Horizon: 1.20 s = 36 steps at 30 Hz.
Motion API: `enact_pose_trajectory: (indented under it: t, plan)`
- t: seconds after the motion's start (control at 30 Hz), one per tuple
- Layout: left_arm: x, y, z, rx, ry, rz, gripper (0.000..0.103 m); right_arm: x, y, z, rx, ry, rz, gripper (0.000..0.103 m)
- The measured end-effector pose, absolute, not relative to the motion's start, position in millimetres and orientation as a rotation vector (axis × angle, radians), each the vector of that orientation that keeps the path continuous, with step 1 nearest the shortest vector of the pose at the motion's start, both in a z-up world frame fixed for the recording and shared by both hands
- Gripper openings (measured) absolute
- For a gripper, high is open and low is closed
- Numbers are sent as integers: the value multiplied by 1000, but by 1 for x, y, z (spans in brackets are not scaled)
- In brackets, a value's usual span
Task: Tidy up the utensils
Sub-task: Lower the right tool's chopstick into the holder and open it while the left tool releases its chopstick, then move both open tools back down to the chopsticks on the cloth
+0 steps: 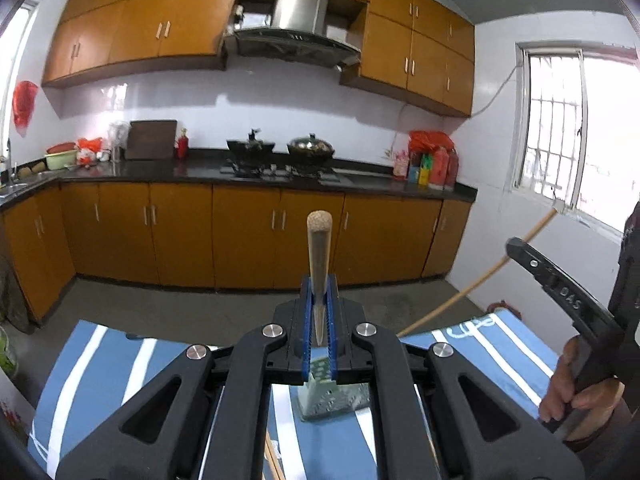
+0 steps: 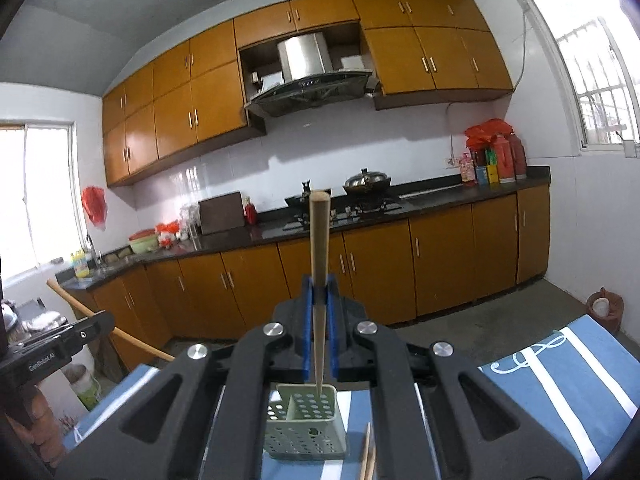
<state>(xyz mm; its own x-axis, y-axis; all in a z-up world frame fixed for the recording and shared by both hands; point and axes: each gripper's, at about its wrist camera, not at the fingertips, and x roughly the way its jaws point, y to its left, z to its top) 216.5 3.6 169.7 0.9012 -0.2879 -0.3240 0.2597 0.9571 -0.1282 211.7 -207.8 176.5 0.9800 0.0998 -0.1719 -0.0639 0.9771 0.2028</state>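
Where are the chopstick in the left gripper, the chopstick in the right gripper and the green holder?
left chopstick [image 1: 319, 248]: left wrist view, upper shaft.
right chopstick [image 2: 319, 240]: right wrist view, upper shaft.
green holder [image 2: 306, 436]: right wrist view, perforated front wall.

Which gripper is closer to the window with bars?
Right. The right gripper has the barred window on its right side; the left gripper sits farther away, on the right gripper's far side.

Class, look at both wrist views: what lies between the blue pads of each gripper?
A wooden chopstick each. The left gripper clamps one chopstick in the left wrist view; the right gripper clamps another chopstick in the right wrist view.
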Motion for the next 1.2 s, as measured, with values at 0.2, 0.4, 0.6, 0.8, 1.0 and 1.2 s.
enact_pose_trajectory:
  t: [0.2, 0.4, 0.6, 0.8, 1.0, 1.2]
  plan:
    - [231, -7, 151, -69, 414, -301, 7, 233, -204, 151, 207, 266, 78, 8]
    - [241, -10, 133, -66, 480, -309, 7, 243, -198, 135, 200, 313, 86, 8]
    - [251, -12, 117, -75, 530, -301, 7, 248, -193, 122, 189, 345, 91, 8]
    - [254, -11, 110, -87, 554, -293, 7, 247, -196, 117, 201, 357, 85, 15]
    - [249, -8, 119, -100, 527, -279, 37, 234, -201, 122, 202, 328, 83, 32]
    - [238, 4, 127, -128, 490, -256, 38, 211, -221, 124, 232, 307, 57, 36]
